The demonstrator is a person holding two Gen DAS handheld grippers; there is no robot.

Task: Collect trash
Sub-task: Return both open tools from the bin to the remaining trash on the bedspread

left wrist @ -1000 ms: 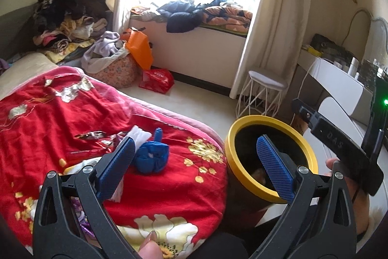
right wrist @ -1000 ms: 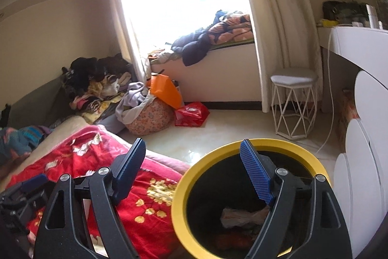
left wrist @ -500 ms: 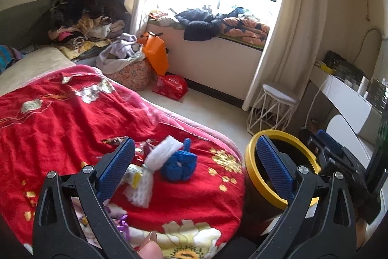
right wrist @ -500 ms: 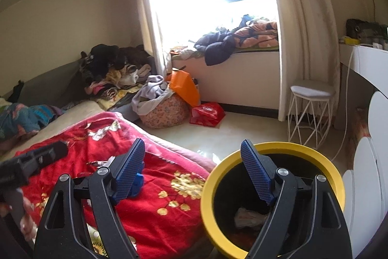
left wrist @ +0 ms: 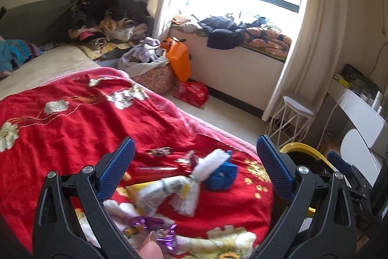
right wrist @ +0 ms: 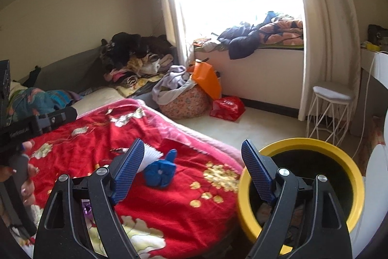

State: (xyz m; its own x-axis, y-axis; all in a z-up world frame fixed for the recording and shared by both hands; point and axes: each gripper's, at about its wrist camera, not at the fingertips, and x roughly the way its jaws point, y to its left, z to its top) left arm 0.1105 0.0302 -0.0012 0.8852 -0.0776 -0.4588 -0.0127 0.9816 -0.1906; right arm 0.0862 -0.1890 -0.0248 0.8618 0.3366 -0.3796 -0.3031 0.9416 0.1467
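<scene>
Trash lies on the red flowered blanket (left wrist: 72, 123): a white tasselled paper bundle (left wrist: 184, 183), a crumpled blue piece (left wrist: 222, 175), a purple foil wrapper (left wrist: 155, 229) and a small dark wrapper (left wrist: 160, 151). My left gripper (left wrist: 195, 141) is open just above and in front of this heap, nothing between its pads. My right gripper (right wrist: 191, 142) is open too, empty, over the bed's edge between the blue piece (right wrist: 160, 171) and the yellow-rimmed black bin (right wrist: 300, 145). The bin (left wrist: 305, 152) stands on the floor beside the bed with some rubbish inside.
A white wire stool (left wrist: 291, 118) stands by the curtain, beyond the bin. A red bag (left wrist: 194, 94), an orange bag (left wrist: 179, 60) and a floral basket of clothes (left wrist: 155, 79) sit below the window seat. A white desk (left wrist: 359, 111) lines the right wall. A hand (right wrist: 26, 176) holds the left gripper's handle.
Both views have swung left, off the bin and toward the bed. More of the trash heap now shows between the left fingers. Both grippers stayed open.
</scene>
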